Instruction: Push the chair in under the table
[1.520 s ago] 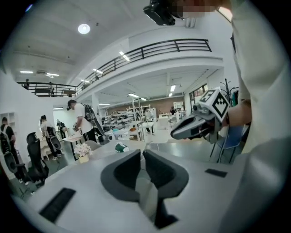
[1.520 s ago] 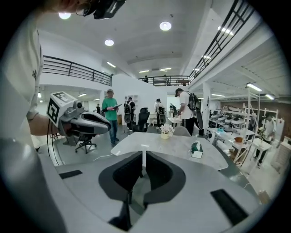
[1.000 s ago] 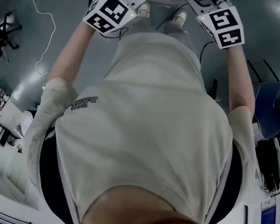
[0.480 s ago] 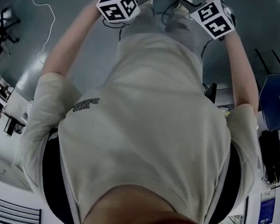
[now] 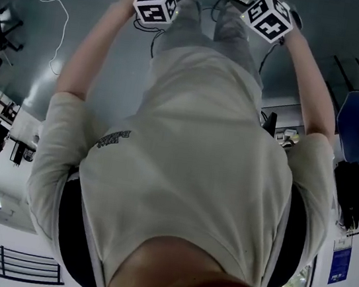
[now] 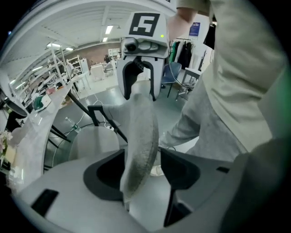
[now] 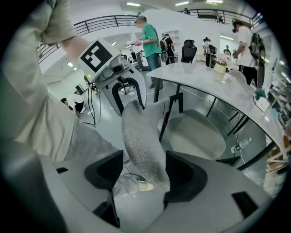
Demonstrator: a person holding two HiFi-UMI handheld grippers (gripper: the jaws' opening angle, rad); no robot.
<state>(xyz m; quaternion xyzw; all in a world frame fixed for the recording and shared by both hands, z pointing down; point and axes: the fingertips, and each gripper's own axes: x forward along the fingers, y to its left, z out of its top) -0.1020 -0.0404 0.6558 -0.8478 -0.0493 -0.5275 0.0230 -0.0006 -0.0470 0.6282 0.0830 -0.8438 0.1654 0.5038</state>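
Both arms reach further down past the person's legs than a second ago. The left marker cube point(image 5: 155, 2) and right marker cube point(image 5: 268, 17) sit closer to the top edge of the head view, so the two claws have dropped onto the chair point(image 7: 148, 150). The left claw point(image 6: 143, 170) and right claw point(image 7: 143, 176) have each just been opening and now stand wide. Each sits astride the top edge of the grey backrest point(image 6: 142, 129) without pinching it, and a gap shows beside the fabric in both gripper views.

The backrest's long axis runs from one claw to the other, and each gripper view shows its partner on the far end of that edge. The person stands on one side of the backrest; the seat point(image 7: 194, 133) and the curved white tabletop point(image 7: 213, 84) lie on the other. So the push, as I judge it, goes square across the backrest, away from the body, with neither hand nearer. The seat looks mostly out from under the tabletop, so the task seems to be at its start.

The floor point(image 7: 102, 119) is smooth glossy grey, which should let the chair slide. A bottle point(image 7: 241, 144) lies on it below the tabletop. Around is a bright open hall with other people point(image 7: 148, 36).
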